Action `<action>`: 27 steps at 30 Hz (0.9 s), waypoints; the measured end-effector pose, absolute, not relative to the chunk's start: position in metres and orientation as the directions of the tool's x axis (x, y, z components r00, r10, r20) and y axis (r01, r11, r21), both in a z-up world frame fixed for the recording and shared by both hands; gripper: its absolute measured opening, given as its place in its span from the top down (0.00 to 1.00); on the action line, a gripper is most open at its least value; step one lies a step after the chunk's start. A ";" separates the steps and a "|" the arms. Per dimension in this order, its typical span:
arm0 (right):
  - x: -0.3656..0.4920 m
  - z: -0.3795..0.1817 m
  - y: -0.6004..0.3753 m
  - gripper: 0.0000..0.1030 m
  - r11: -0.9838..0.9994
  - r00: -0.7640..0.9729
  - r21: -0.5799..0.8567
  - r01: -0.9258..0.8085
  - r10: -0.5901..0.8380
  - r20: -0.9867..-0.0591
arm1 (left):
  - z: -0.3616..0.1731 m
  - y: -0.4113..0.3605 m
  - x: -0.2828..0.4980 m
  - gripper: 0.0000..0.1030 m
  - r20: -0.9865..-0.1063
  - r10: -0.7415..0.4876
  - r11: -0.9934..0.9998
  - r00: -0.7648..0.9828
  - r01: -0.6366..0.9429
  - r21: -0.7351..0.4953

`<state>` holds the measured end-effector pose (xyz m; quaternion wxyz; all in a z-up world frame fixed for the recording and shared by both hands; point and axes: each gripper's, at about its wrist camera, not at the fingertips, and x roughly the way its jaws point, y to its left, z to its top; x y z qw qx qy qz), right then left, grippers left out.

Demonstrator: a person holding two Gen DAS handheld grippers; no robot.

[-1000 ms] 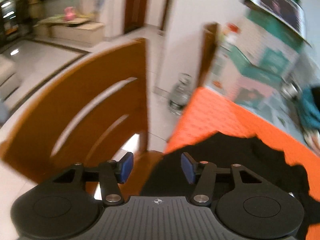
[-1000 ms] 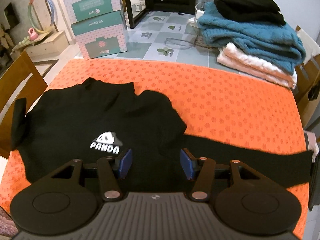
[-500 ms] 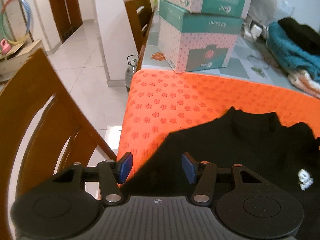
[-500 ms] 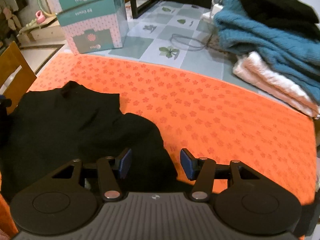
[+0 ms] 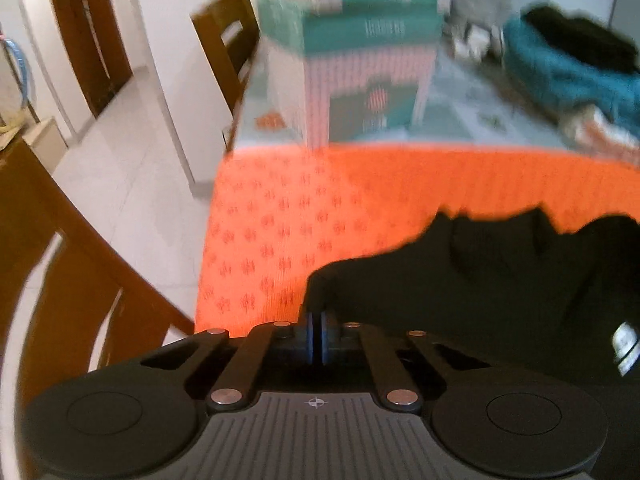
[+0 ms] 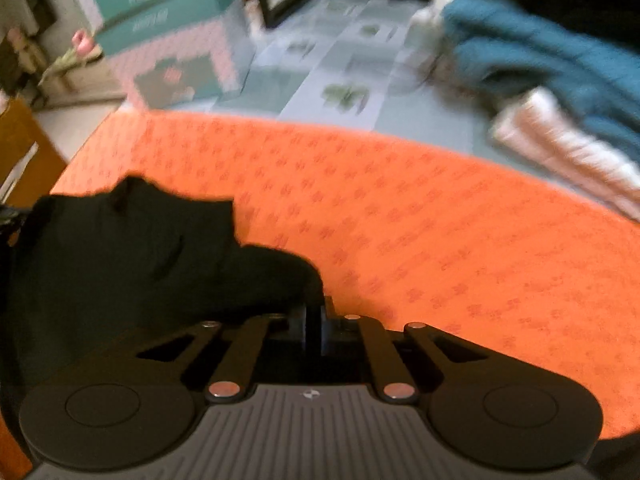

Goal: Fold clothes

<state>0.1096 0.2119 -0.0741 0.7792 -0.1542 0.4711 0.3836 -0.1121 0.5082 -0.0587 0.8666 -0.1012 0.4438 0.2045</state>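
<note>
Now I have left gripper and right gripper both clenched on black sweater edges ahead; thin pinches may slip off, dragging the orange mat.

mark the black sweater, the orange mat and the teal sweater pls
black sweater (image 6: 120,264): right wrist view, on its body left of the gripper.
orange mat (image 6: 460,232): right wrist view, on bare patterned surface.
teal sweater (image 5: 560,68): left wrist view, on its folded side.

Both wrist views low over orange cloth, facing boxes
</note>
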 end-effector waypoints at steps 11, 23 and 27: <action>0.151 -0.001 0.174 0.94 0.780 0.549 -0.018 -0.626 0.424 -0.720 | 0.003 0.521 -0.038 0.94 -0.674 0.247 0.907 0.696 -0.412 -0.093; 0.184 -0.059 0.184 0.81 0.779 0.474 -0.028 -0.626 0.352 -0.807 | -0.007 0.517 -0.046 0.58 -0.725 0.230 0.893 0.650 -0.437 -0.109; 0.167 -0.048 0.171 0.78 0.781 0.452 0.011 -0.624 0.373 -0.810 | -0.006 0.516 -0.057 0.58 -0.741 0.219 0.885 0.635 -0.450 -0.124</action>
